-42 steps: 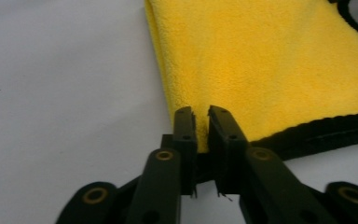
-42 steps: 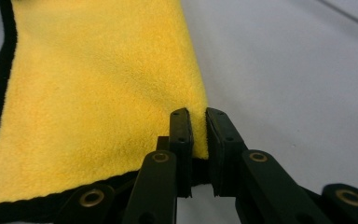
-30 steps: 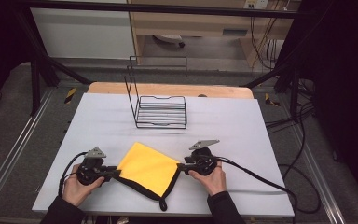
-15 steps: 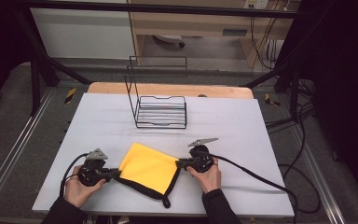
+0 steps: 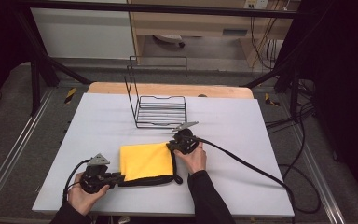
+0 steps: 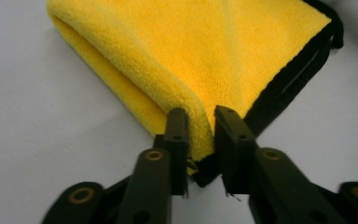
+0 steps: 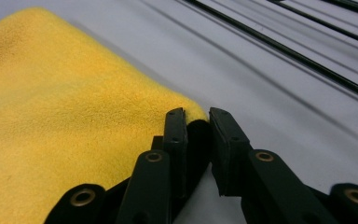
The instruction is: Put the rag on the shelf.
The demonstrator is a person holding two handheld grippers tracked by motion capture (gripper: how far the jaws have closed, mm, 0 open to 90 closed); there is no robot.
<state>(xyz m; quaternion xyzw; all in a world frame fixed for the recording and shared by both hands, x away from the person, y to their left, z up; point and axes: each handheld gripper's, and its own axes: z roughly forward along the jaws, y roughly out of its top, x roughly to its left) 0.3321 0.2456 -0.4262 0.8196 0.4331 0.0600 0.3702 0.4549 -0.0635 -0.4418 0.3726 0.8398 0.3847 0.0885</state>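
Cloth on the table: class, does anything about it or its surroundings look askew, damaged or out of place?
Nothing stands out. The yellow cloth lies folded flat on the table, its black edging intact, with the left tongs and right tongs each on a corner. The wire rack stands upright behind it. No spill or damage shows.

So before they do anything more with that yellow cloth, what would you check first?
1. Left gripper on a cloth corner: ok, folded corner sits between the jaws.
2. Right gripper on the far corner: ok, the black edge sits between the jaws.
3. Firmness of both grips: cannot tell.
4. Cloth lies flat, folded: ok.
5. Wire rack apart from the cloth: ok.
6. Bare table beside the cloth: ok.
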